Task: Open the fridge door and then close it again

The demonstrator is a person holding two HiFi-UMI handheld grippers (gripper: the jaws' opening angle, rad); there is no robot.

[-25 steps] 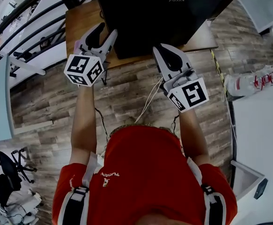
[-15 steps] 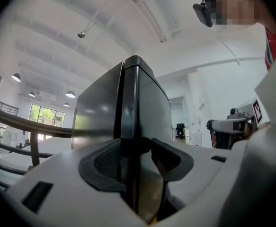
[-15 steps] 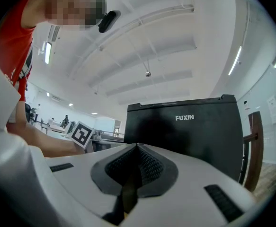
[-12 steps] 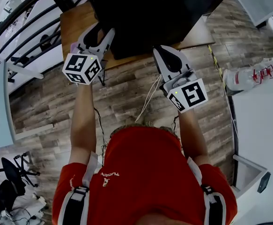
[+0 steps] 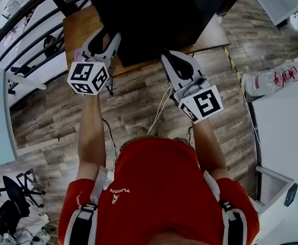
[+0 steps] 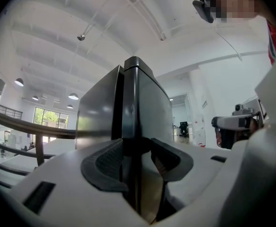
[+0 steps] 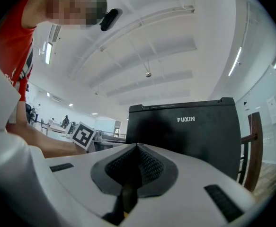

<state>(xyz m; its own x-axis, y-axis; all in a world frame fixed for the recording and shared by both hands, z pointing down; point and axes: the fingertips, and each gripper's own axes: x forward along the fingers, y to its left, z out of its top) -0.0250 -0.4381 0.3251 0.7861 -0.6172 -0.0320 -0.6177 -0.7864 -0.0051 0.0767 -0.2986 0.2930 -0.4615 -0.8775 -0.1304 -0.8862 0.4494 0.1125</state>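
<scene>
The black fridge (image 5: 164, 14) stands on a wooden table (image 5: 82, 29) with its door shut and its FUXIN front toward me. My left gripper (image 5: 104, 34) is at the fridge's left front corner. In the left gripper view the jaws of the left gripper (image 6: 137, 155) stand a little apart, and the fridge (image 6: 147, 112) shows its dark corner edge running down between them. The right-hand pad is clear of that edge. My right gripper (image 5: 172, 57) hovers just in front of the door, right of centre. The right gripper (image 7: 137, 148) is shut and empty, facing the fridge (image 7: 199, 136).
A white cable (image 5: 161, 106) trails over the wood floor below the table. A dark railing (image 5: 31, 14) runs along the left. A white object with red parts (image 5: 276, 80) lies at the right, beside a white surface (image 5: 287, 137). An office chair (image 5: 5, 213) is at lower left.
Both grippers keep their places by the fridge. Only the head view has shifted slightly.
</scene>
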